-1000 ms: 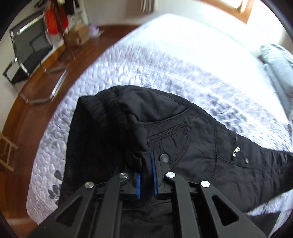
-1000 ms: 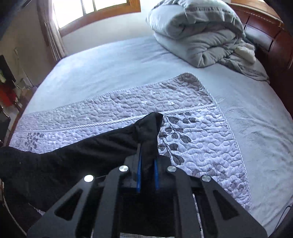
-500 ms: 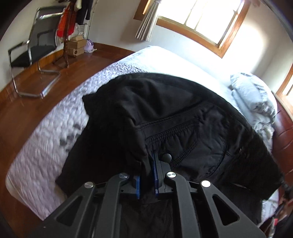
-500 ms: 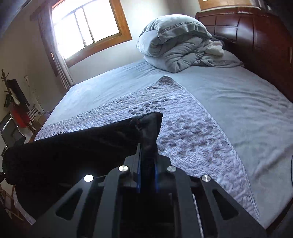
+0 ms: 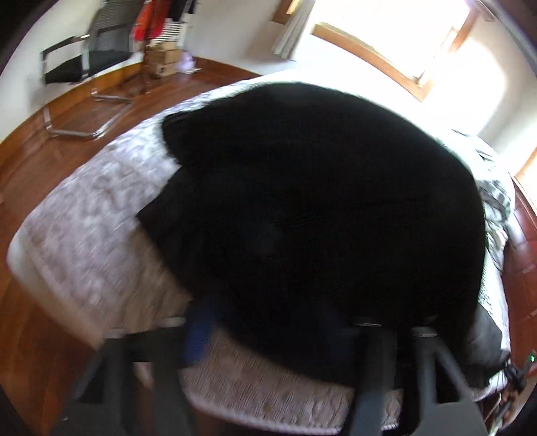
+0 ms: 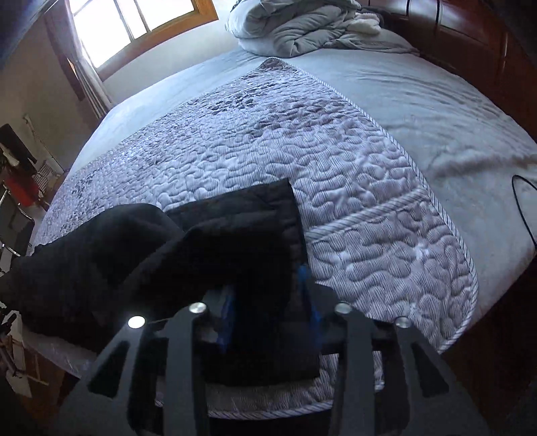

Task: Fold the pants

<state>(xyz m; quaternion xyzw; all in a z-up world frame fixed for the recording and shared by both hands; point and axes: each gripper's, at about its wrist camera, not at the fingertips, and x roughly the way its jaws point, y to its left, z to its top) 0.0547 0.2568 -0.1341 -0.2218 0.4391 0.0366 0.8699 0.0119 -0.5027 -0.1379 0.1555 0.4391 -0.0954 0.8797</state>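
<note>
Black pants [image 6: 208, 255], clamped a moment ago, lie folded on the quilt [image 6: 352, 174] as the left gripper [image 5: 268, 332] and right gripper [image 6: 270, 305] jaws open, releasing them.

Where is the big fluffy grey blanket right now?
In the right wrist view, the bunched grey comforter sits at the top, at the far end of the bed beside the dark wooden headboard, far beyond the black pants.

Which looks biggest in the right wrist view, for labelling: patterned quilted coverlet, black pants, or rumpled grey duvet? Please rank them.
1. Patterned quilted coverlet, spanning most of the frame.
2. Black pants, though they lie nearest the camera, which inflates them.
3. Rumpled grey duvet, smallest, but farthest away, so true size is unsure.
</note>
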